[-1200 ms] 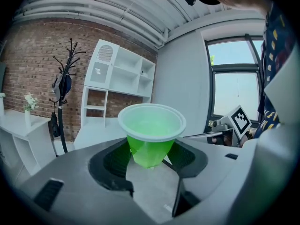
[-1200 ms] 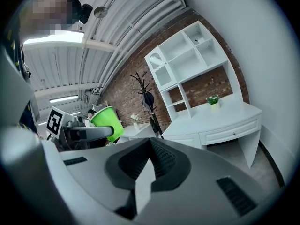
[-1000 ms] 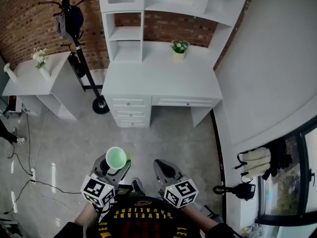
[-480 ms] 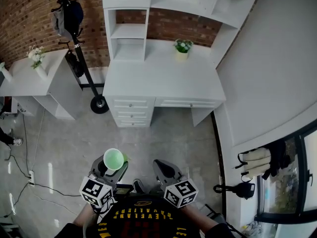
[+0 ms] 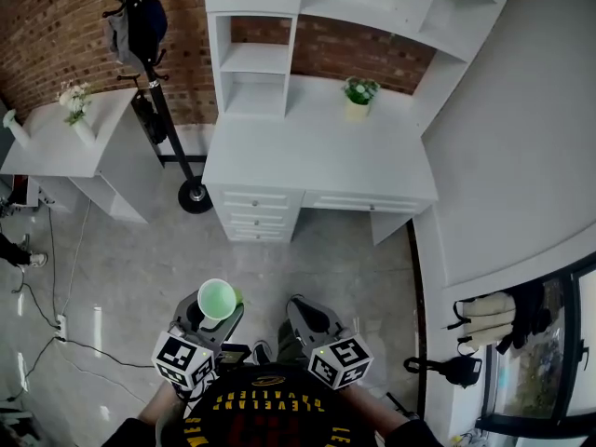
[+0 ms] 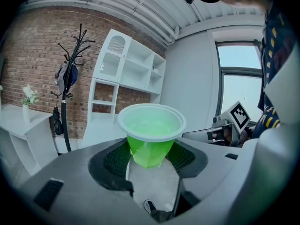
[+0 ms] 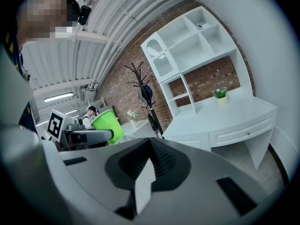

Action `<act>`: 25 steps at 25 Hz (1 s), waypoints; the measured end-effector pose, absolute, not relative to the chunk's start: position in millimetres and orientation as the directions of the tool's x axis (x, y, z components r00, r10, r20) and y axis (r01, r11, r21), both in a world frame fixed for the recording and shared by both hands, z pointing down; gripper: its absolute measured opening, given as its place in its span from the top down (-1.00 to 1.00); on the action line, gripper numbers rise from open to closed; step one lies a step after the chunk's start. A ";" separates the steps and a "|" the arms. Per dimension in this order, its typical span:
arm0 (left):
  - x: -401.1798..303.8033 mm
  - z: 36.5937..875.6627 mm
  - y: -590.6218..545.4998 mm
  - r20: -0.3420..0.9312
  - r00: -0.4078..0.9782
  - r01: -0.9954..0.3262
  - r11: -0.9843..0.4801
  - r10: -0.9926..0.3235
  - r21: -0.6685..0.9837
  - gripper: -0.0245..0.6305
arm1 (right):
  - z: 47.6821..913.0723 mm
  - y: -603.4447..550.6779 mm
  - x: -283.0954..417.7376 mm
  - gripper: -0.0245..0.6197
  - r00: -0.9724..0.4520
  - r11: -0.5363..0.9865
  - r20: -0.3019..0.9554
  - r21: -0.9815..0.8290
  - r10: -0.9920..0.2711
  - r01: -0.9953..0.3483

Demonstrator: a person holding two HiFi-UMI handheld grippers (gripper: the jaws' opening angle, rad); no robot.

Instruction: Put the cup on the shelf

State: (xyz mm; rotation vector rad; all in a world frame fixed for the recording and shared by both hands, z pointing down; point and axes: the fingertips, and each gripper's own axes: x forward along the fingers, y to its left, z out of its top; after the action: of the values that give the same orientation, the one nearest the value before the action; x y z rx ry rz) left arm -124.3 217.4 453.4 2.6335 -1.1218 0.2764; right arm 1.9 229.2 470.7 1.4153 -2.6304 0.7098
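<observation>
— What has changed in the last second?

— The desk (image 5: 317, 156) and the shelf unit (image 5: 256, 59) above it have slid a little to the right in my head view. The cup (image 5: 217, 298) has kept its place in my left gripper (image 5: 216, 313).

— How is it held?

— Upright, mouth up. My left gripper's 2 pads press on its green lower wall, 1 on each side, and the white rim stands above them. It hangs over the grey floor (image 5: 140, 268), well short of the desk.

— And your other hand?

— My right gripper (image 5: 303, 313) is clenched with nothing in it; its jaws meet. It sits just beside the left one.

— What stands ahead?

— A potted plant (image 5: 358, 91) is at the back of the desk, right of the open shelves. A coat stand (image 5: 154, 82) is left of them.
</observation>
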 end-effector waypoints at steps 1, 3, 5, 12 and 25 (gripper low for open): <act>-125.7 453.7 212.0 0.278 0.675 -0.734 -0.658 -0.683 0.165 0.18 | 470.2 222.3 1.6 0.91 -0.579 0.476 0.270 -0.363 -0.769 -0.801; -127.6 451.9 199.1 0.278 0.660 -0.748 -0.644 -0.698 0.161 0.18 | 468.8 207.2 1.8 0.91 -0.590 0.488 0.264 -0.363 -0.763 -0.794; -127.6 449.0 182.9 0.276 0.647 -0.760 -0.631 -0.711 0.157 0.18 | 467.4 189.6 3.1 0.91 -0.601 0.501 0.260 -0.362 -0.756 -0.786; -104.9 440.8 113.2 0.275 0.621 -0.782 -0.604 -0.734 0.153 0.17 | 462.0 116.4 20.4 0.91 -0.637 0.537 0.259 -0.367 -0.726 -0.760; -50.9 432.6 15.2 0.286 0.580 -0.812 -0.569 -0.763 0.128 0.17 | 467.1 19.4 69.9 0.91 -0.680 0.565 0.265 -0.397 -0.684 -0.723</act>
State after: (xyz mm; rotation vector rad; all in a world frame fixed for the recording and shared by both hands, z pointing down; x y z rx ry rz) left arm -50.9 15.2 432.6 2.5670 -1.3048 0.2906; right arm 69.9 19.4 467.1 1.2200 -2.7069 0.7445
